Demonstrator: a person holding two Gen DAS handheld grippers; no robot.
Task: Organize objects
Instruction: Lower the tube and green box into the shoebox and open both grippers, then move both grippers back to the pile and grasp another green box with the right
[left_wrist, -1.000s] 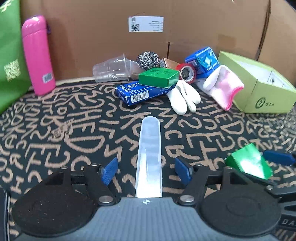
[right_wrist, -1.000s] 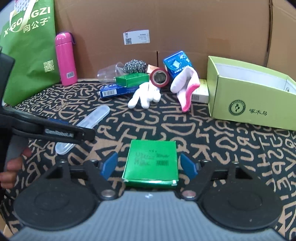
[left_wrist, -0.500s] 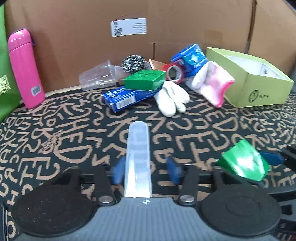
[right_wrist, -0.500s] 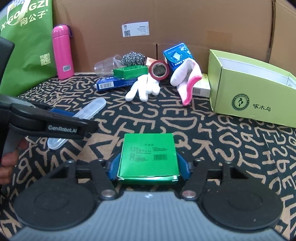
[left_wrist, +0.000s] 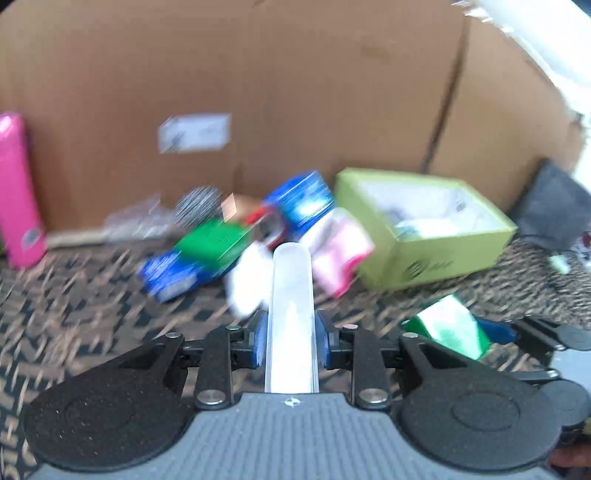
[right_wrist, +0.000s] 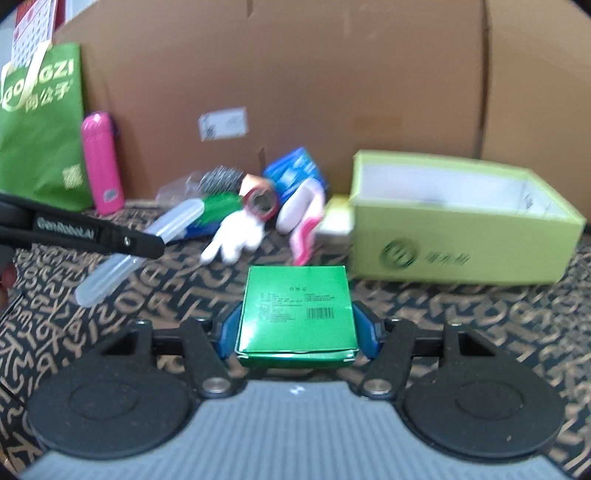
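My left gripper (left_wrist: 290, 341) is shut on a clear plastic case (left_wrist: 291, 314), held above the patterned mat; the case also shows in the right wrist view (right_wrist: 140, 247). My right gripper (right_wrist: 297, 326) is shut on a flat green box (right_wrist: 297, 306), lifted off the mat; it also shows in the left wrist view (left_wrist: 448, 326). An open lime-green box (right_wrist: 461, 218) stands at the right, seen too in the left wrist view (left_wrist: 424, 225), with some items inside.
A pile lies by the cardboard wall (right_wrist: 295, 74): blue boxes (left_wrist: 173, 273), a green box (left_wrist: 214, 240), white glove (right_wrist: 236, 229), pink-white cloth (right_wrist: 303, 210), red tape roll (right_wrist: 262, 201), steel scrubber (right_wrist: 221, 177). A pink bottle (right_wrist: 101, 162) and green bag (right_wrist: 40, 122) stand left.
Both grippers have closed on their objects and lifted them. The left gripper swings up and right toward the lime-green box; its view is blurred by motion.
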